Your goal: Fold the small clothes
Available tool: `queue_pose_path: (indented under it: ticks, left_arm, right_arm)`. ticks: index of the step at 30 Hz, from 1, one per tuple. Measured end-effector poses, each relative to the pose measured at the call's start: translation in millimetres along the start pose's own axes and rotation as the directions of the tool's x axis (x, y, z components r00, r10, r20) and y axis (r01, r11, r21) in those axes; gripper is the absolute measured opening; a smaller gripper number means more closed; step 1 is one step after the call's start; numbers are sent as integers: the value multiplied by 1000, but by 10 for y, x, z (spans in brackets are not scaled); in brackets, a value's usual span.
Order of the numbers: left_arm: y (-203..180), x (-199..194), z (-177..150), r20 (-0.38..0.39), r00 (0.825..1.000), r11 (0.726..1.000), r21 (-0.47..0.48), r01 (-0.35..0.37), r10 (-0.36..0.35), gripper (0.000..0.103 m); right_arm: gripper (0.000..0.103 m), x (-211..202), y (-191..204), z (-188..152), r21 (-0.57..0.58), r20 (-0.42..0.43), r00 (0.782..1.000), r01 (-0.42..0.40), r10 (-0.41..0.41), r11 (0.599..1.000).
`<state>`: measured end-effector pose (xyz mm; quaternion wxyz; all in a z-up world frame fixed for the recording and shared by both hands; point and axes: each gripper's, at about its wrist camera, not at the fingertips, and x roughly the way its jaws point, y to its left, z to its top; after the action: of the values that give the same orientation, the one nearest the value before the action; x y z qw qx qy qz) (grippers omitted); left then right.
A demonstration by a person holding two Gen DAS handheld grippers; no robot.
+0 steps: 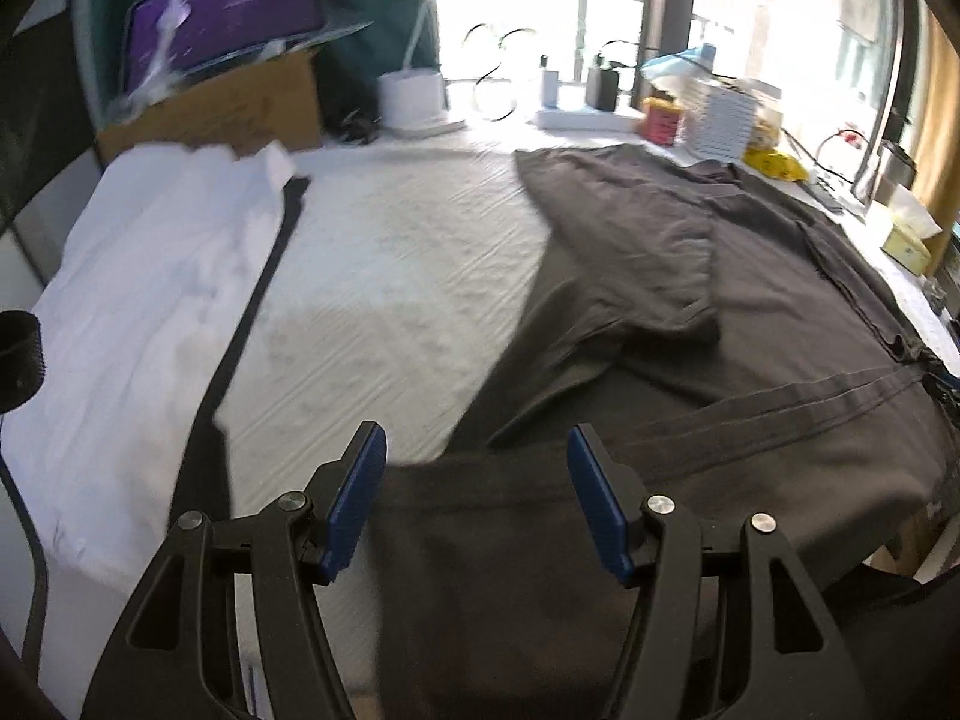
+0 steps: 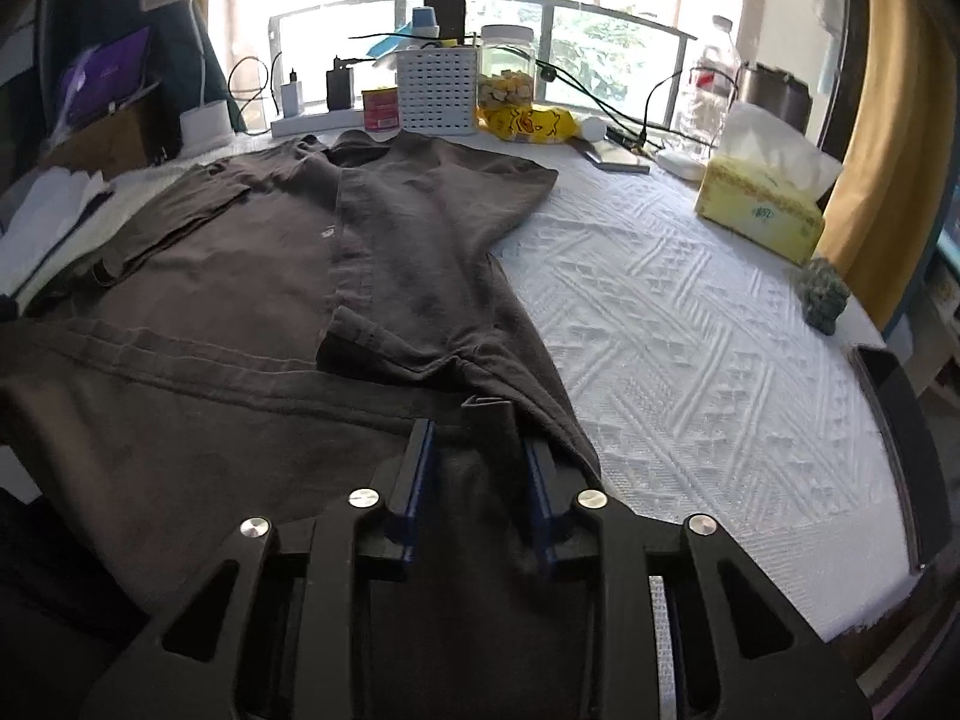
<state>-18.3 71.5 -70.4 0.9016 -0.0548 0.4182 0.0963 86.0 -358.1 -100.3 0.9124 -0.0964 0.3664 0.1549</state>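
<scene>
A dark grey-brown shirt [image 1: 690, 312] lies on the white textured tablecloth [image 1: 390, 252], both sleeves folded in over the body. It also shows in the right wrist view [image 2: 270, 276]. My left gripper [image 1: 477, 450] is open, its blue pads either side of the shirt's near hem at its left corner. My right gripper [image 2: 480, 438] is partly open, with a fold of the shirt's lower right hem standing between its pads; the pads do not press it.
A white garment [image 1: 150, 276] lies at the left. At the back stand a cardboard box [image 1: 228, 108], a white basket [image 2: 438, 90], a jar [image 2: 507, 72], a yellow bag [image 2: 528, 120] and cables. A tissue box [image 2: 762, 204] and a small dark figure [image 2: 825, 294] sit at right.
</scene>
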Motion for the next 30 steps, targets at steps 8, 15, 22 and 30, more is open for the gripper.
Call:
queue_pose_path:
  ticks: [8,15,22,30]
  left_arm:
    - [245,-68,-105,-22,999,999,-19,-28,28,63]
    - [229,50,-193,-31,1000,1000,-27,4,-5,60]
    - [119,-50,-209,15,1000,999,33,11,-11,6]
    - [59,-427,-126,126,992,998,60,-3,-4,5]
  right_arm:
    - [8,-198,150,12,-32,34,999,0,1,1000]
    - [8,-446,134,38,-8,83,996,-8,9,1000]
    - [8,-571,77,-27,30,97,995,2,-5,1000]
    - [8,-688,-2,-95,99,139,990,-2,-12,995]
